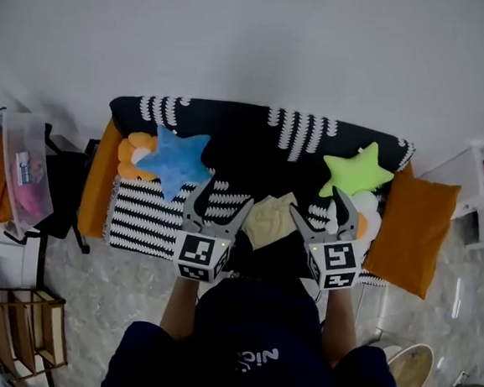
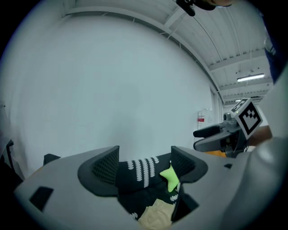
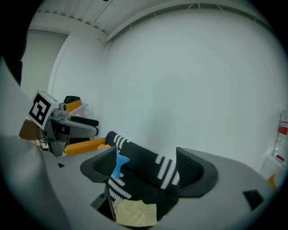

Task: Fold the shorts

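The beige shorts point(image 1: 271, 219) lie folded into a small bundle on the black seat of a sofa point(image 1: 256, 131) with a black-and-white cover. Both grippers hover above the sofa's front edge, one on each side of the shorts. My left gripper point(image 1: 223, 194) is open and empty, just left of the bundle. My right gripper point(image 1: 315, 202) is open and empty, just right of it. In the left gripper view the shorts point(image 2: 157, 215) show low between the spread jaws point(image 2: 144, 168). In the right gripper view the shorts point(image 3: 135, 212) lie below the gap point(image 3: 146, 168).
A blue star pillow point(image 1: 174, 161) and an orange toy point(image 1: 133, 154) sit at the sofa's left, a green star pillow point(image 1: 355, 170) at its right. Orange cushions point(image 1: 411, 225) flank both ends. A wall stands behind. A wooden rack point(image 1: 24, 321) stands on the floor at the left.
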### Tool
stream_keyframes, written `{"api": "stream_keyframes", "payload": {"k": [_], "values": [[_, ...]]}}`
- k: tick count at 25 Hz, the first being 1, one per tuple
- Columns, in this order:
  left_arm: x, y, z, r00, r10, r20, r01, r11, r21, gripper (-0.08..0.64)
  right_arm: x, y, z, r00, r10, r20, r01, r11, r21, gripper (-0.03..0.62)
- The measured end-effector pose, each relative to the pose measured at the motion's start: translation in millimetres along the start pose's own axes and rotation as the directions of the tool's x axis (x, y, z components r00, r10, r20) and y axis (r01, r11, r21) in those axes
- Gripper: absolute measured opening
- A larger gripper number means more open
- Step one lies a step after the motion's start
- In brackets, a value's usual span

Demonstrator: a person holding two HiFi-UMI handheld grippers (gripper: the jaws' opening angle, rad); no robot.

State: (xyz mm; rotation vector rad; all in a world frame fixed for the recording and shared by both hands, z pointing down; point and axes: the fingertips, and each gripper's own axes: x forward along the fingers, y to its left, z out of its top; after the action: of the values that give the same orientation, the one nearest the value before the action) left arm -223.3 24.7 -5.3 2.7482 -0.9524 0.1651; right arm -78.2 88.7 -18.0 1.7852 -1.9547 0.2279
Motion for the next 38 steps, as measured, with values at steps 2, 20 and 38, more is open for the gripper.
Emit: {"api": "stream_keyframes", "payload": {"k": [2, 20, 38], "values": [[1.8, -2.3, 16.5, 0.999, -0.010, 0.031, 0.009, 1.000, 0.013, 0.356, -6.8, -1.4, 17.5, 0.999, -0.012, 0.047, 0.013, 1.000, -0.010, 0.410], [20.0, -30.3, 97.9, 0.962, -0.036, 0.270, 0.039, 0.999, -0.007, 0.326, -31.5, -56.4, 94.7, 0.931, -0.103, 0.350, 0.117, 0.993, -0.019, 0.234], [26.7, -18.2, 105.1, 0.931, 0.098, 0.351, -0.117, 0.993, 0.033, 0.002, -18.9, -63.9, 102.6, 0.891, -0.059, 0.450, 0.080, 0.996, -0.027, 0.009]]}}
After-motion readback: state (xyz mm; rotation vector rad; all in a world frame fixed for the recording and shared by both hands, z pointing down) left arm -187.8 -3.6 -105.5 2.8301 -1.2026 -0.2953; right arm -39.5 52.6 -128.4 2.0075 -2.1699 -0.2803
